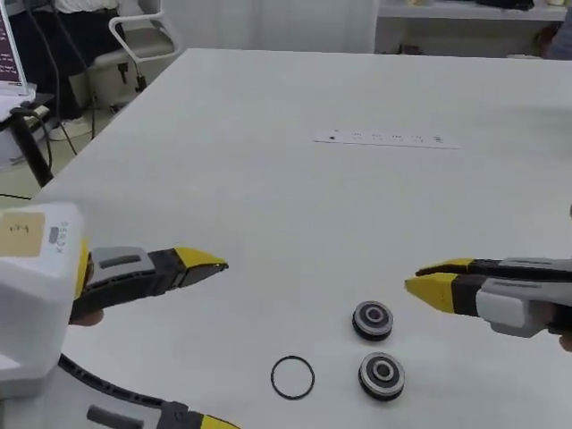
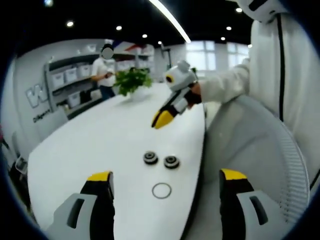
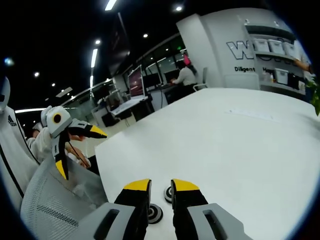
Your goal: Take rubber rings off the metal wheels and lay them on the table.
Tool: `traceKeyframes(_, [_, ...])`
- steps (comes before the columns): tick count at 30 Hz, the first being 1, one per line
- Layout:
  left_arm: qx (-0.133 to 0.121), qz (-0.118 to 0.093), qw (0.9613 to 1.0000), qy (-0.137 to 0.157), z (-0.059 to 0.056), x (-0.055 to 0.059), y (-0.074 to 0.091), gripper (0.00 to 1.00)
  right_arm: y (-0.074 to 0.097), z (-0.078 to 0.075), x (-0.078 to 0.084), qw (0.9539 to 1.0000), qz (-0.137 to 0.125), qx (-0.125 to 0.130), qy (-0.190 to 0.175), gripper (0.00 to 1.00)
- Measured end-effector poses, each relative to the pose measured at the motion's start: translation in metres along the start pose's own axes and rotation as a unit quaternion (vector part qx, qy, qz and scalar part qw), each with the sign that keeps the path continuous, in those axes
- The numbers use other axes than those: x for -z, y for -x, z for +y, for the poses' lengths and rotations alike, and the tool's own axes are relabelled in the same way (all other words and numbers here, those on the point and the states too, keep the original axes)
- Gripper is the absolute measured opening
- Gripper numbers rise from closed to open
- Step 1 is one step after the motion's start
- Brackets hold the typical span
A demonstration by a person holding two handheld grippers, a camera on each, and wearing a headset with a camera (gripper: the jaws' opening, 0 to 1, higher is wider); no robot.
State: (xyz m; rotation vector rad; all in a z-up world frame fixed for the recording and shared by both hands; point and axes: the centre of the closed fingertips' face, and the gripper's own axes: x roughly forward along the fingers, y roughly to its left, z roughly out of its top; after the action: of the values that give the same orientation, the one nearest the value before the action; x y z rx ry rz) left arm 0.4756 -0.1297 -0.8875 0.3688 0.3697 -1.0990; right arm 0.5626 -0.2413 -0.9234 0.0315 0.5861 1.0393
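1. Foreground: a loose rubber ring [image 1: 292,376] lies flat on the table [image 1: 295,197], close to the person, with the near wheel [image 1: 382,375] just beside it on the right.
2. The far wheel [image 1: 373,320] sits just beyond the near one. Both lie flat, axle up, with a dark rim showing. Being round, they offer no long axis to line up on.
3. The left gripper [image 2: 166,176] hovers with jaws spread wide and empty. In its own view the ring lies straight ahead between them, the wheels a little further on.
4. The right gripper [image 3: 161,186] has its jaws drawn nearly together, holding nothing. Both wheels sit just past its tips, so it is the nearer one, closest to the far wheel.
5. Beyond lies bare tabletop.
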Motion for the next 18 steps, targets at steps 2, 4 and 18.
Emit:
traceKeyframes(2, [0.007,0.003,0.9998,-0.019,0.001,-0.009,-0.001,0.88,0.001,-0.001,0.005,1.0000,0.005,-0.002,-0.002,0.14])
traceKeyframes(4, [0.010,0.004,0.9994,-0.032,0.004,-0.017,-0.002,0.88,0.000,-0.001,0.009,0.9999,0.011,-0.003,-0.001,0.14])
traceKeyframes(18, [0.052,-0.028,0.9945,-0.087,0.012,-0.067,-0.034,0.87,-0.006,0.000,0.041,0.9978,0.062,-0.024,0.003,0.14])
